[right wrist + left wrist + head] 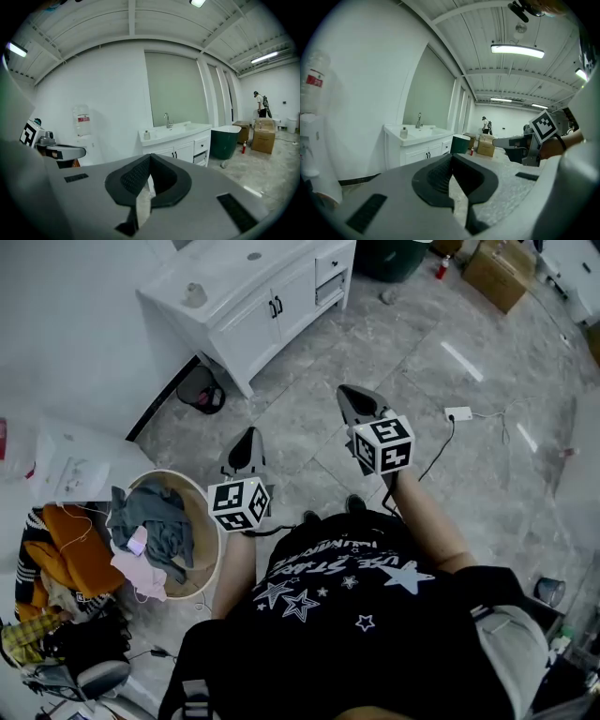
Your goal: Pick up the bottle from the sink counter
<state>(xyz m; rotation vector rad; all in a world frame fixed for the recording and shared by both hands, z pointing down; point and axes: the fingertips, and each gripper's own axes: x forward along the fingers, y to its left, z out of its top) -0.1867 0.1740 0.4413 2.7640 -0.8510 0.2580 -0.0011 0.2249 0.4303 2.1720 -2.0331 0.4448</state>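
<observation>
A small pale bottle [194, 294] stands on the white sink counter [246, 276] at the far upper left of the head view, close to the wall. It also shows as the bottle [403, 133] beside the tap in the left gripper view and as the bottle [146, 135] in the right gripper view. My left gripper [247, 437] and right gripper [345, 395] hang over the grey floor, well short of the counter. Both point toward it. The left gripper [452, 157] is shut and holds nothing; the right gripper [150, 157] is shut too, with nothing in it.
A round laundry basket [169, 531] full of clothes stands at my left, with a clothes pile beside it. A black bin [200, 390] sits at the counter's foot. A power strip [457, 413] with cable lies on the floor. A green tub [225, 140] and cardboard boxes [502, 273] stand beyond the counter.
</observation>
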